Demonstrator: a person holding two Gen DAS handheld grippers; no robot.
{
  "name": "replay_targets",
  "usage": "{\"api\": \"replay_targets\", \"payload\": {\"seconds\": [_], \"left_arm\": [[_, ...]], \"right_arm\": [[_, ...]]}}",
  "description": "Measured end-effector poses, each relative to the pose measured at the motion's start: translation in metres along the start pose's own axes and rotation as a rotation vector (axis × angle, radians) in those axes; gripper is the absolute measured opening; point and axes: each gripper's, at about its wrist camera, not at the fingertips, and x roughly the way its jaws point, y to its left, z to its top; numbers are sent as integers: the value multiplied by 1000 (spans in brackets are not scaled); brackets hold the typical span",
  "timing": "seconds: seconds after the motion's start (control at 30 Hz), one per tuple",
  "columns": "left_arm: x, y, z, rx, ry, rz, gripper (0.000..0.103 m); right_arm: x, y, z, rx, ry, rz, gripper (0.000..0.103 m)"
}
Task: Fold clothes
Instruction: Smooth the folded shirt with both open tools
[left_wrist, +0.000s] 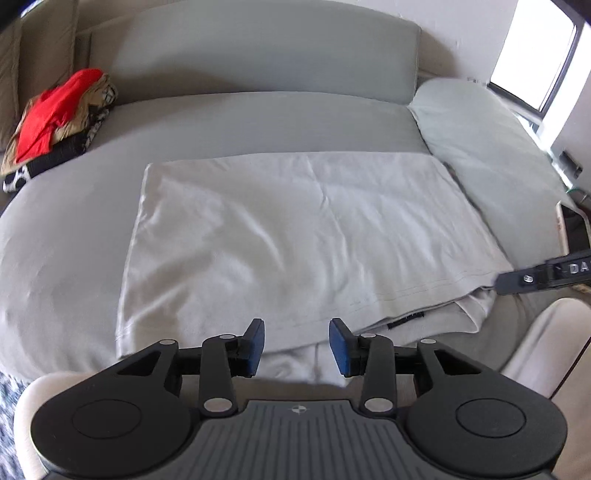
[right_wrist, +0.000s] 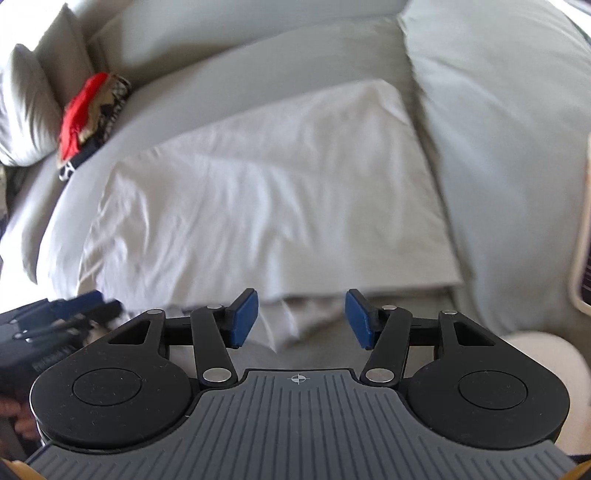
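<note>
A white garment lies folded flat on the grey sofa seat, its near hem doubled over a lower layer. My left gripper hovers open just above that near edge, with nothing between its blue pads. In the right wrist view the same white garment spreads ahead. My right gripper is open over the garment's near edge, holding nothing. One finger of the right gripper shows at the right rim of the left wrist view, by the garment's right corner. The left gripper appears blurred at lower left in the right wrist view.
A pile of folded clothes with a red piece on top sits at the sofa's far left. A grey cushion lies on the right. A window is at the back right. A pale armrest is near right.
</note>
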Motion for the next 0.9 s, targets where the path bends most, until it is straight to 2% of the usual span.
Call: {"api": "replay_targets", "payload": {"seconds": [0.1,0.3,0.4,0.43,0.57,0.77,0.9], "left_arm": [[10,-7,3,11,-20,48,41],[30,-20,7,30,-61,140,42],[41,-21,2,13,-91,135,43],[44,-22,0,17,-99,134,43],[41,-22,-2,38,-80,133,43],[32,-25,-9,52,-27,123,43],[26,-29,-14,74,10,124,43]], "right_arm": [[16,16,-2,-4,-50,2,38],[32,20,-3,17,-182,-25,38],[41,20,-7,-40,-249,-100,37],[44,20,-9,-68,-252,-123,33],[38,18,-23,-162,-223,-143,33],[17,-3,-39,-70,-162,-94,33],[6,-6,-47,-37,-133,-134,39]]}}
